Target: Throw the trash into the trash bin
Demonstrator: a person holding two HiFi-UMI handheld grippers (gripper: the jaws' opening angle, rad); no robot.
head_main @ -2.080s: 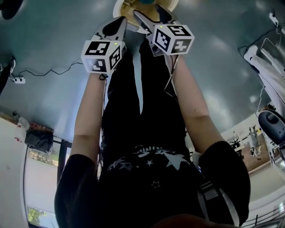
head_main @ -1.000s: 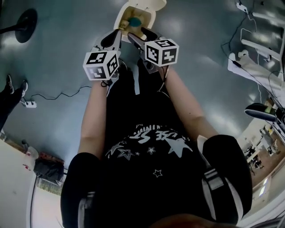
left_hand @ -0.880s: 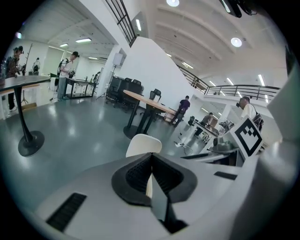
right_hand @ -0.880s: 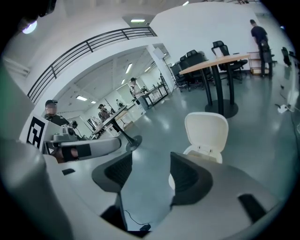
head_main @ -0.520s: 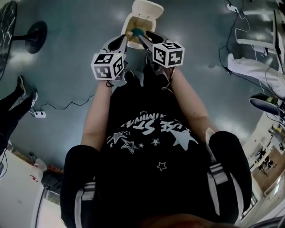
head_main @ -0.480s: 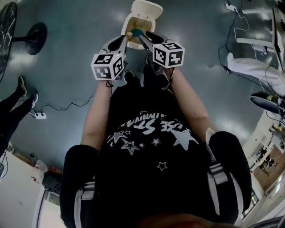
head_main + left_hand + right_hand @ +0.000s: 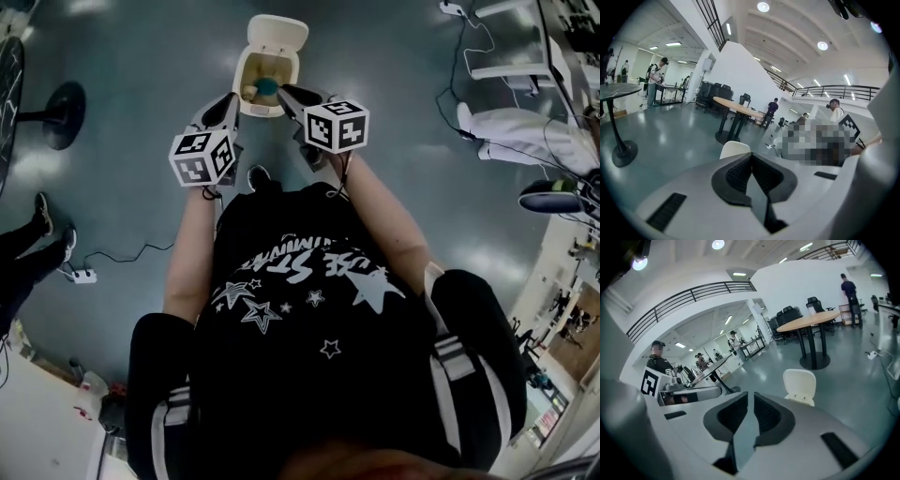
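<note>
I read this as nearly finished: the trash (image 7: 268, 87), a teal lump, already lies inside the bin (image 7: 238, 80) beside a tan scrap (image 7: 249, 92). The bin stands on open floor, well away from the room's edges, with its lid (image 7: 275, 31) tipped up on the far side.

Both my grippers hang above the bin's near rim. The left gripper (image 7: 751, 154) has its jaws pressed together and is empty. The right gripper (image 7: 750, 393) is down to a thin slit and closing, also with nothing between its pads. Each gripper view shows only the pale lid beyond the tips.

What could go wrong now:
- The lid is still up. If the job counts it shut, I have to tip it over with a closed jaw. A push too low or too hard could slide or topple the bin, which looks light.
- The right gripper hangs right over the opening. A careless dip could hook the rim or stir the trash back out.
- The person's shoe (image 7: 258, 176) is near the bin's front, so a step forward could kick it.
- The cable (image 7: 122, 253) lies well off to the left and I judge it no threat.
</note>
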